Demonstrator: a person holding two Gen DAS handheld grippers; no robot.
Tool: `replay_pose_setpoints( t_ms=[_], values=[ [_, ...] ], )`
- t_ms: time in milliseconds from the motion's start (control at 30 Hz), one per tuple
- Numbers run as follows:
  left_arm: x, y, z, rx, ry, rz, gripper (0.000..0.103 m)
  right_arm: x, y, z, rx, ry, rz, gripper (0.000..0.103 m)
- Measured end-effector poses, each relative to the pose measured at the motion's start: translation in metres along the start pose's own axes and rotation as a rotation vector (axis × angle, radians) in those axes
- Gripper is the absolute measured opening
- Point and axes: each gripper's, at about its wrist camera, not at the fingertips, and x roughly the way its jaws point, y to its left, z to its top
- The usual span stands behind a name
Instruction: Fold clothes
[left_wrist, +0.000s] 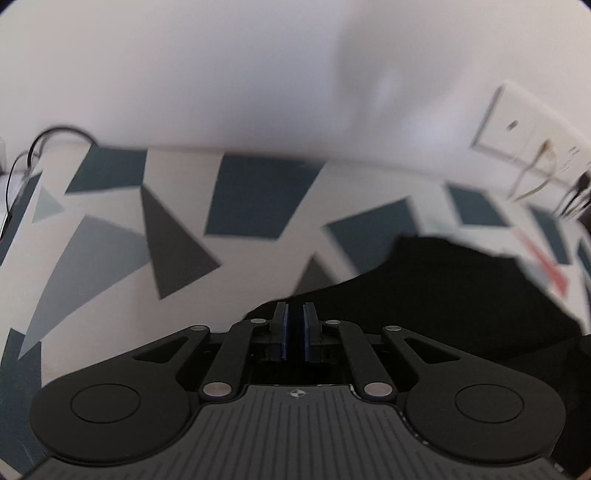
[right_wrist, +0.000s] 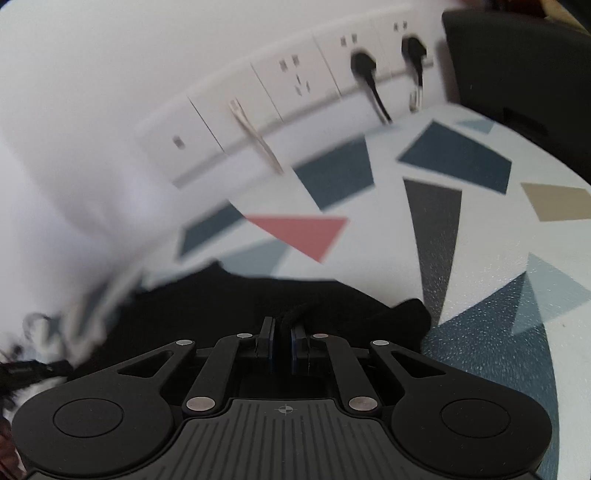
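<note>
A white tabletop (right_wrist: 373, 240) printed with blue, grey and pink shapes fills both views; a black garment (left_wrist: 443, 288) lies on it, bunched just ahead of both tools; a wall socket strip (right_wrist: 288, 96) with two black plugs runs behind. The right gripper (right_wrist: 282, 334) pinches a ridge of black cloth; the left gripper (left_wrist: 294, 319) shows a narrow gap, fingers nearly together, cloth between them uncertain.

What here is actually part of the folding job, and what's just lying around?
Part of the job:
- black garment
- left gripper, nearly shut at the garment's edge
- right gripper, pinching a fold of the garment

Just there:
- patterned table
- wall sockets
- black plugs
- dark box
</note>
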Motion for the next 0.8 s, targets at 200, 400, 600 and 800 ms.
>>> replay_pose_setpoints(
  t_ms=[200, 400, 600, 800],
  values=[
    [-0.051, 0.02, -0.014, -0.03, 0.031, -0.122, 0.014, -0.034, -0.004, 0.004, 0.024, -0.057, 0.024, 0.052],
    [-0.062, 0.012, -0.053, 0.003, 0.086, -0.143, 0.038, -0.065, 0.004, -0.015, -0.103, -0.054, -0.005, 0.049],
    [-0.049, 0.005, -0.053, -0.011, 0.067, -0.106, 0.009, -0.057, -0.001, -0.031, -0.108, -0.01, -0.023, 0.042],
    [-0.059, 0.01, -0.052, -0.031, 0.051, -0.11, 0.009, -0.049, -0.014, -0.028, -0.032, 0.0, 0.011, 0.026]
  ],
)
